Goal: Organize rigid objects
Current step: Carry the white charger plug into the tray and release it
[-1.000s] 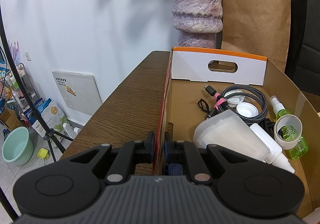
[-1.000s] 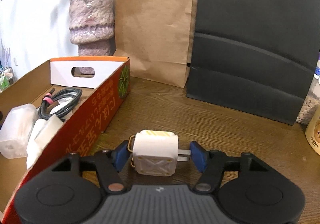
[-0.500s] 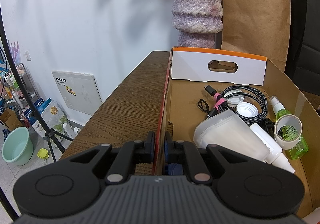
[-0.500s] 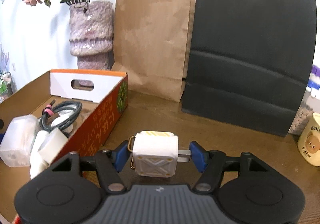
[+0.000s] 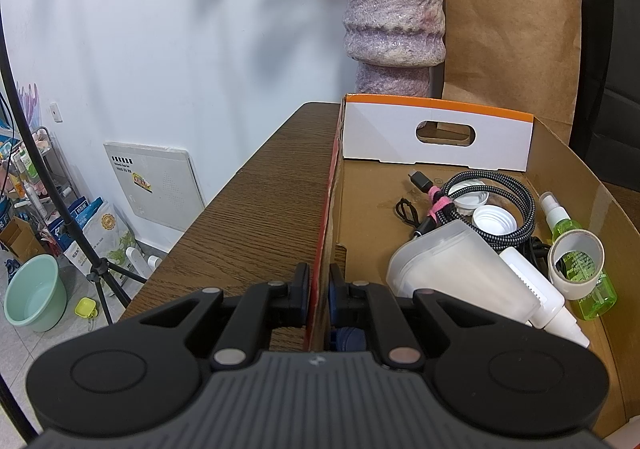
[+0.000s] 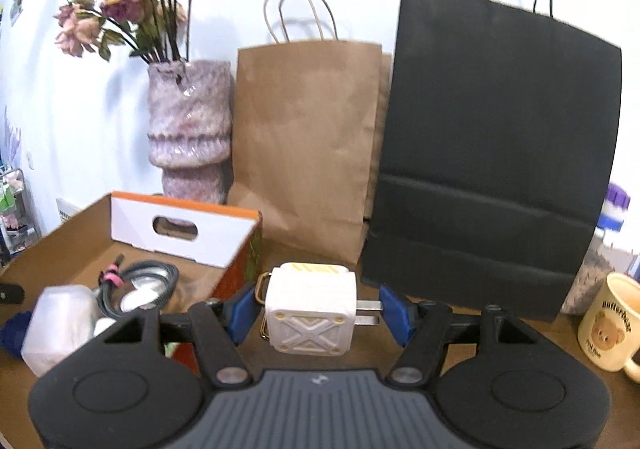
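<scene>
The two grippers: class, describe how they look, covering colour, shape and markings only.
The left gripper and right gripper match: a grey ribbed body with a small logo, flanked by two round black discs, with black linkage arms on silver pivot pins. The finger pads are blue. No cables, hands or sleeves show.

A white charger with yellow stripes and an embossed X sits between blue claw pads. The box has an orange rim and white end panel; the cable is black-and-white braided with a pink tie. The desk is dark wood grain.

Wooden table bears cardboard box, vase, bags, mug.
</scene>
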